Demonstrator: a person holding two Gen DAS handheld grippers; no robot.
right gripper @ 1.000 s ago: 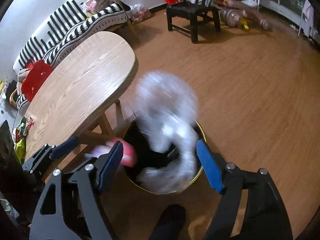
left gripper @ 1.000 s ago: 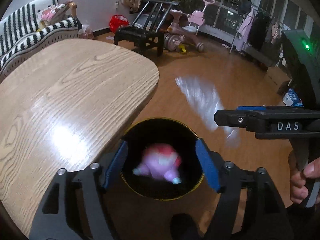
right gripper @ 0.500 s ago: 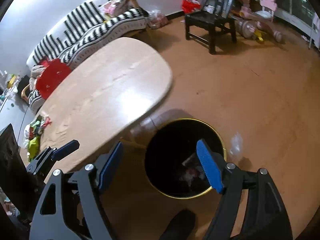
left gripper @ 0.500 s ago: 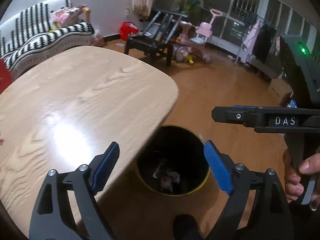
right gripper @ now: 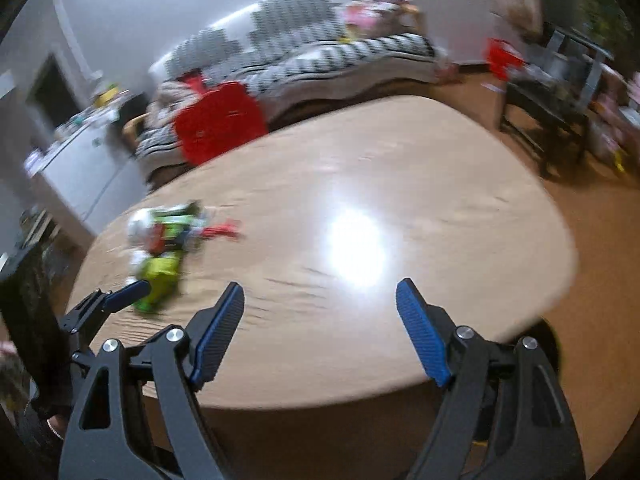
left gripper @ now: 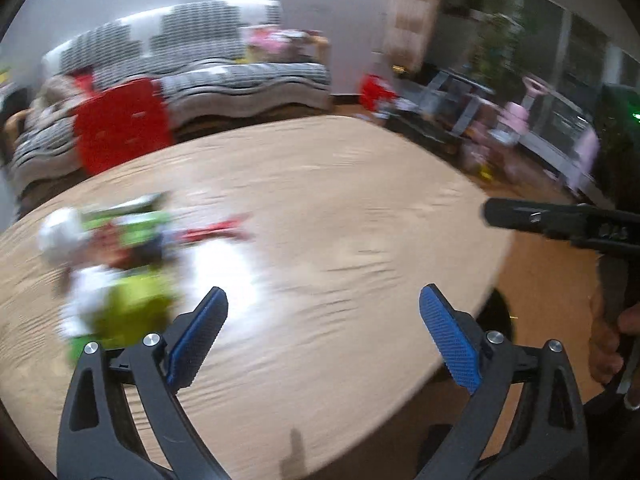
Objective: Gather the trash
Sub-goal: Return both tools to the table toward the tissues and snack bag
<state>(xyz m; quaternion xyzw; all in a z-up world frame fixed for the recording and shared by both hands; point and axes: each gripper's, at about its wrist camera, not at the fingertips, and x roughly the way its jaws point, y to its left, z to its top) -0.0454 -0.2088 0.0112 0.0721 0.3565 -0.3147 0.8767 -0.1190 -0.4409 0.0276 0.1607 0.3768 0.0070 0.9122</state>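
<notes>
Wrappers still to gather from the far left of the table

Trash (left gripper: 116, 264) lies in a loose heap on the wooden table (left gripper: 340, 220), toward its left side and well apart from the right edge; in the right wrist view the same heap (right gripper: 164, 252) sits left of the bright glare on the tabletop. By its look it is light, thin and crinkly packaging; it should crush easily and may slide on the smooth wood, so a pinch on a raised fold or bunched edge seems safer than a press on a flat face. Blur hides detail; green and yellow-green pieces, a white lump at the far left and a red strip (left gripper: 216, 230) trailing to the right can be made out, nothing printed is readable.

Left gripper (left gripper: 322, 334) is spreading wider with only bare table between its blue pads; right gripper (right gripper: 320, 326) is likewise opening and holds nothing. Both hang over the near part of the table, short of the heap; a sliver of a dark bin (left gripper: 498, 316) shows under the near right edge.
</notes>
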